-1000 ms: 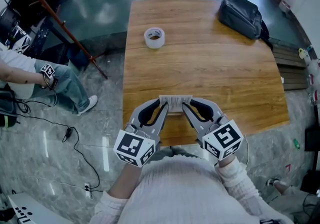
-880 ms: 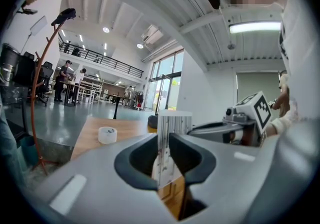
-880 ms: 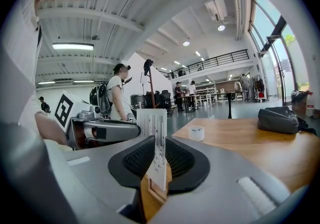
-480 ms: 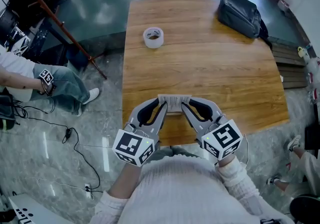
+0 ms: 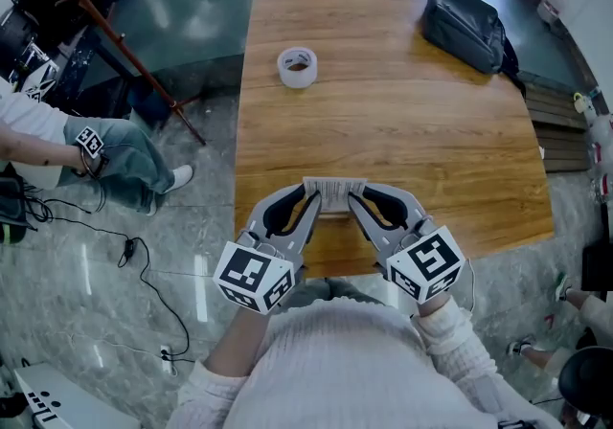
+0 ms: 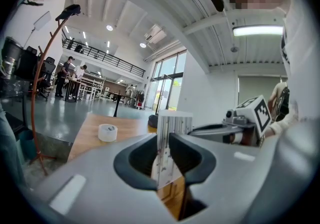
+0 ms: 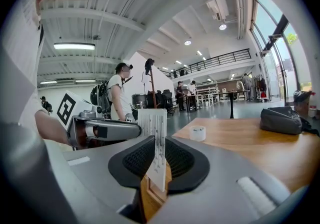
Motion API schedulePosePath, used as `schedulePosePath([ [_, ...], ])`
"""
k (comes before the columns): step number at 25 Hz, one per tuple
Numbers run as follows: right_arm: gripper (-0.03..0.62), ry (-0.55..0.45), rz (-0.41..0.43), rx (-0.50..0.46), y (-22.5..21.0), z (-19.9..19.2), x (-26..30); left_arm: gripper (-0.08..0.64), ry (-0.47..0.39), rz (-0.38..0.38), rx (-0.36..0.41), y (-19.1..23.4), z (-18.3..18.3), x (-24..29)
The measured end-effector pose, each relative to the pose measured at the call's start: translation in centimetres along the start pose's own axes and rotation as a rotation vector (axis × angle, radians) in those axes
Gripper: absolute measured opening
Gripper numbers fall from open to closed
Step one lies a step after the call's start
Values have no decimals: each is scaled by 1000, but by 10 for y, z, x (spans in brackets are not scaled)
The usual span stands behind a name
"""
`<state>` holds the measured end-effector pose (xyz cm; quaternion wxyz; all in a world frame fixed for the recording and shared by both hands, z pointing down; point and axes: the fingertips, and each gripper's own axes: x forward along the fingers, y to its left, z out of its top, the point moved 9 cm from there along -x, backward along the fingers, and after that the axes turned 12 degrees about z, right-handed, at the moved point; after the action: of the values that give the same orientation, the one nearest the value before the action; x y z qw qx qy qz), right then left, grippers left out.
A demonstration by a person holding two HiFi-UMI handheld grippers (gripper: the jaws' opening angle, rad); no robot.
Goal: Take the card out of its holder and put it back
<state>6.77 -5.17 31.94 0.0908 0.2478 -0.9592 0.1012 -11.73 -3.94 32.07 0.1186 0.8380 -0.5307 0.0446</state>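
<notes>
**Both grippers clamping one card at the bench's near edge: beware a bend or a drop**

You are risking a buckled or torn card if you are pulling the grippers apart while both are biting the same layer. No view is showing where the holder ends and the card begins, so I cannot tell which gripper is pinching which part. If both are squeezing card and sleeve together, a pull is likely stretching the whole thing rather than sliding one piece out. A roll of one hand against the other would probably be twisting the thin sheet into a crease.

A drop is the other danger. The card is hanging in the air just above the near edge of the bench, not resting on it. If either gripper is loosening too early, the card may be swinging from one end. If both are letting go, it may be slipping past that edge toward the floor rather than landing on the wood.

The left gripper is closing narrowly on the card's left end, its pads pressing both faces, with the striped sheet rising upright between them. The right gripper is doing the same at the right end. The card is spanning the short gap between the two, at the middle of the bench's near edge.
</notes>
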Motion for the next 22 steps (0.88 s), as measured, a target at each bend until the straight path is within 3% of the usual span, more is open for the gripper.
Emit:
schedulePosePath([
  [16,61,29,35,57,-20,-28,20,75,83,11,-63,16,-26,18],
  [22,61,35,38,78,-31,-37,25,74,91,-13,-36,21,-33,29],
])
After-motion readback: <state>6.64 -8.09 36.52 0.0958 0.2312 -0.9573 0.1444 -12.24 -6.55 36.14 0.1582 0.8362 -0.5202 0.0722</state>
